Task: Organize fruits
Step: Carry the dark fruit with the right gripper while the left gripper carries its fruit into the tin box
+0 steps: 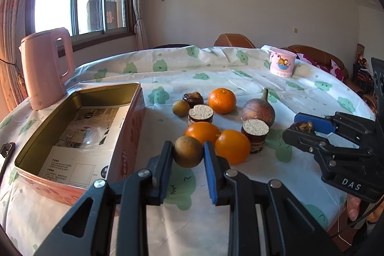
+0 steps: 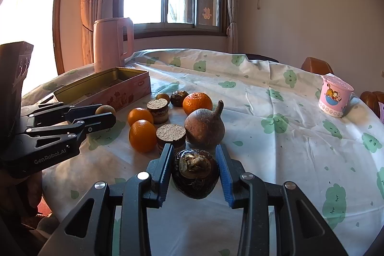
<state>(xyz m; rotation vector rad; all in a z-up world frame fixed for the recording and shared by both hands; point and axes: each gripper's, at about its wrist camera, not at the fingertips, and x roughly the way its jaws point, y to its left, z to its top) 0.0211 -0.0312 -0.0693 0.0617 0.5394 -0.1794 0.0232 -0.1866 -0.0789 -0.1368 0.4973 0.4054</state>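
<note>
My left gripper (image 1: 188, 151) is shut on a small round brown fruit (image 1: 187, 151), held just right of the open pink tin box (image 1: 79, 126). My right gripper (image 2: 195, 161) is shut on a dark wrinkled fruit (image 2: 195, 173); it also shows in the left wrist view (image 1: 303, 127). On the cloth lie three oranges (image 1: 222, 100) (image 1: 202, 132) (image 1: 232, 146), a brown pear-shaped fruit (image 1: 258, 111), two cork-topped pieces (image 1: 200, 114) (image 1: 255, 132), another small brown fruit (image 1: 180, 108) and another dark fruit (image 1: 193, 98).
A pink kettle (image 1: 45, 68) stands behind the tin at the far left. A pink cartoon cup (image 1: 282, 62) stands at the far right of the table (image 1: 216, 68). Brown chairs (image 1: 234, 40) stand behind the table.
</note>
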